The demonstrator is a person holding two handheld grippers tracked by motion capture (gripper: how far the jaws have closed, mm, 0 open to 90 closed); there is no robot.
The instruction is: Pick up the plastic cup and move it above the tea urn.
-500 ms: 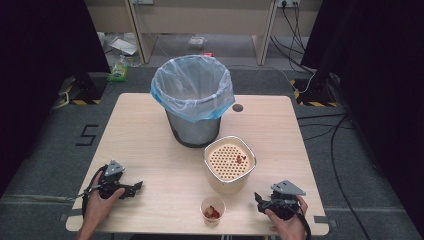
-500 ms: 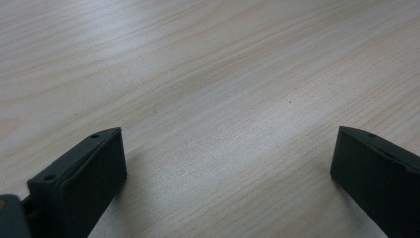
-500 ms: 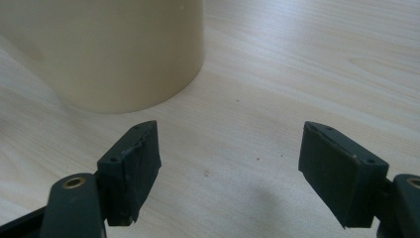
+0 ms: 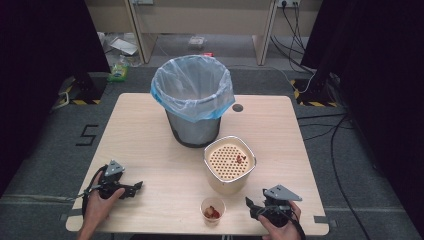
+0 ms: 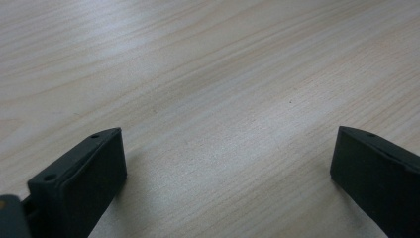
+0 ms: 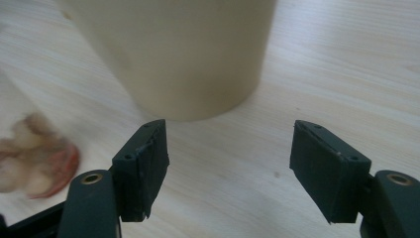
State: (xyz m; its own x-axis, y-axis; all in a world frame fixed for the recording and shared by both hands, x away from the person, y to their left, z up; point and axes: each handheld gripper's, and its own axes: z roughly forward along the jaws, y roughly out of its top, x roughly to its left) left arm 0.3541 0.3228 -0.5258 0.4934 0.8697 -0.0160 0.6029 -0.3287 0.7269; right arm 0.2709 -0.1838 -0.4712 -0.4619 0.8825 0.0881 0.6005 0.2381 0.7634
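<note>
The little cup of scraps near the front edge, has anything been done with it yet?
Nothing looks done: the cup sits on the table, scraps inside. Both the left gripper and right gripper are open and hold nothing. Left, probably: emptying it, perhaps into the lined bin.

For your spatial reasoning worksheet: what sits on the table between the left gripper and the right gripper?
In the high view, a small clear cup holding reddish scraps stands between the left gripper and the right gripper, nearer the right one; otherwise bare wood.
</note>
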